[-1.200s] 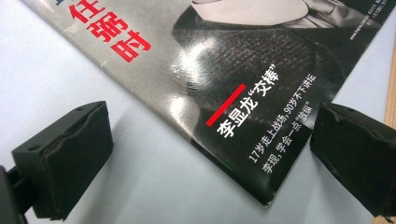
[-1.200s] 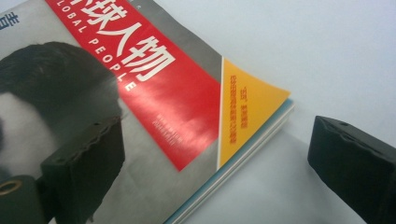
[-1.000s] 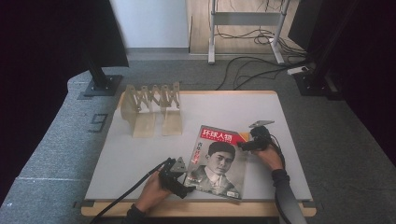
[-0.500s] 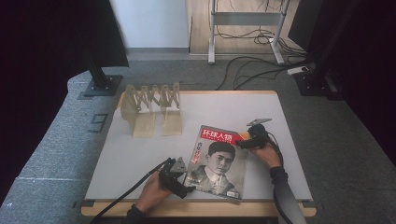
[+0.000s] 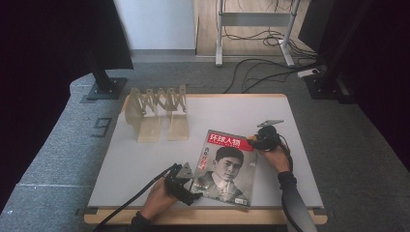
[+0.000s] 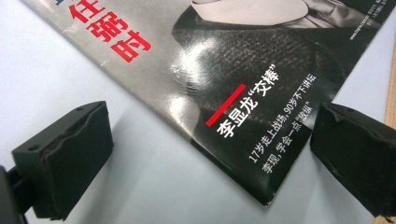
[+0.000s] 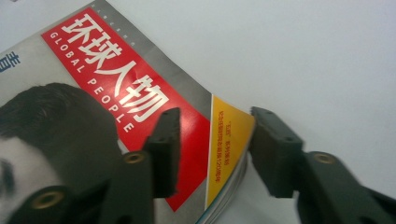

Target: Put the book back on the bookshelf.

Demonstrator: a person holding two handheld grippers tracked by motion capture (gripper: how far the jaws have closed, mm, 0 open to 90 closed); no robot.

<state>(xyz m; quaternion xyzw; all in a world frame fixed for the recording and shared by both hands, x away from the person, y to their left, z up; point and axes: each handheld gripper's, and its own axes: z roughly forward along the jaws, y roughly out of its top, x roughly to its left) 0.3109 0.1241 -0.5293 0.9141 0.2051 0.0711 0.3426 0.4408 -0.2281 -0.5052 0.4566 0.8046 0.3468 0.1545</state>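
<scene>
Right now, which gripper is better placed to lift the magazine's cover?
Right. The right gripper has its open jaws astride the top corner of the glossy portrait-cover magazine; the left gripper merely faces the lower spine corner.

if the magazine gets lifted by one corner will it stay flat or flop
Probably flop: the magazine looks thin and soft-covered, with loose page edges fanning at the corner between the right gripper's jaws. The glossy cover, creased and shiny in the left gripper view, may slip. It likely feels light, and should slide easily on the table.

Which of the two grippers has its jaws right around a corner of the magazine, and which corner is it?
The right gripper: its open jaws straddle the magazine's red-and-yellow title corner. The left gripper sits open at the bottom spine-side corner, with one jaw off the cover.
</scene>
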